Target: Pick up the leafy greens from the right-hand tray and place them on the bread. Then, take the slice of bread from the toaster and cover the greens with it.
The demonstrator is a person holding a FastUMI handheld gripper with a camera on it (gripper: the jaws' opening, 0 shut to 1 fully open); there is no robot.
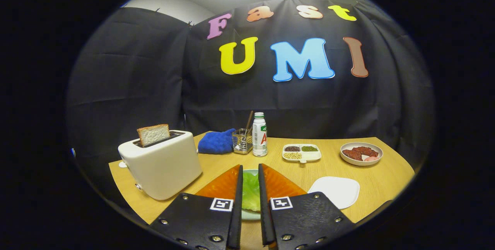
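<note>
Fingers [250, 167] are nearly together with a narrow slot left between them. The leafy greens [250, 192] show in that slot over a pale plate [249, 215]. Cannot tell if both fingers pinch the leaf or if it just lies below them. The bread it should sit on is hidden under the leaf and fingers, so the greens fit either case: held just above the plate, or already laid down. The white tray [336, 191] sits on the worktop [379, 172] to the right of the fingers. A bread slice [153, 134] stands upright in the toaster [162, 169], left of the fingers.

Risks:
- The leaf is thin and floppy, so it may cling to one finger and lift off or slide off-centre when the fingers part or pull away.
- A pinch that goes too low may catch the plate rim and shift the plate.
- The toaster slice sticks up only partly, so a shallow grip could crumble it or drop it short.
- The toaster looks light and could tip or drag if the slice jams in its slot.
</note>
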